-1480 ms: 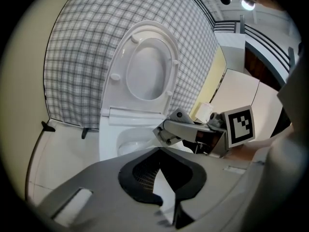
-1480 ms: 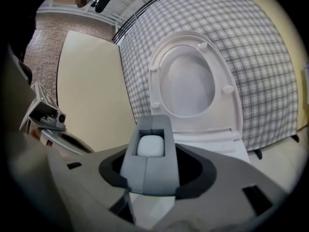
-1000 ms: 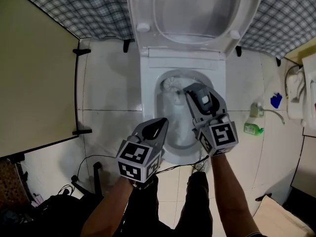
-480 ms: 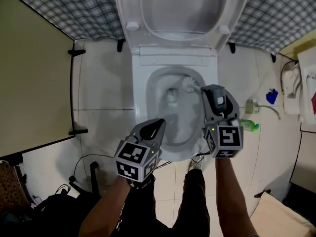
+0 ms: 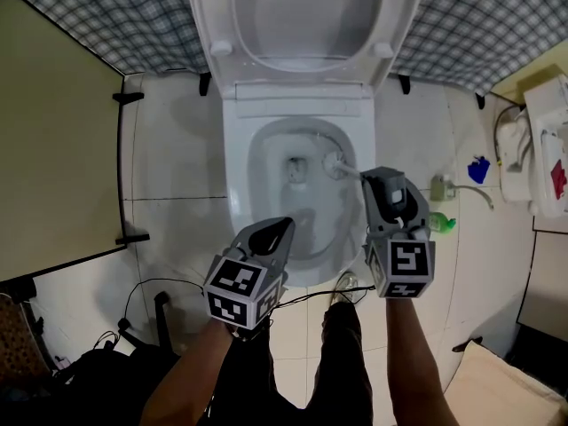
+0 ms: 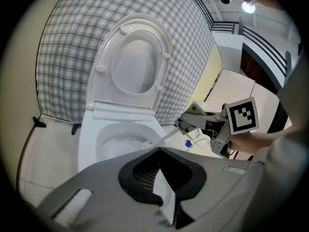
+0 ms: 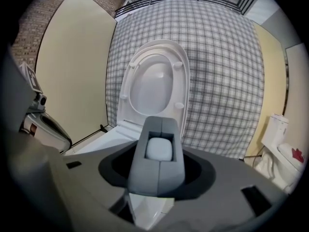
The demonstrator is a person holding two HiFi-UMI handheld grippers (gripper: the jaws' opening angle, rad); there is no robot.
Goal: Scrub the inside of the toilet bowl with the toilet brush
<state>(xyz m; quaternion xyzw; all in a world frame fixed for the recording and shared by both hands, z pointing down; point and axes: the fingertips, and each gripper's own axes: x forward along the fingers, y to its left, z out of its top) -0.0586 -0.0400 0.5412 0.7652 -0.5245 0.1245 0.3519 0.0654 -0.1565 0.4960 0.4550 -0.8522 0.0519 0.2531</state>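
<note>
My left gripper (image 5: 280, 229) hangs closed and empty over the near edge of the toilet bowl (image 5: 238, 193). My right gripper (image 5: 384, 178) clamps the toilet brush (image 5: 337, 163) by its handle. The bristle head sits ahead and to its left inside the bowl, seemingly against the right wall. Beyond both grippers, the seat (image 5: 302, 67) stands raised.

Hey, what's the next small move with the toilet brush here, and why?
Probably sweep the toilet brush leftward and down across the toilet bowl: the right hand-held gripper is shut on its handle, and its head sits at the right inner wall, near the rim.
</note>
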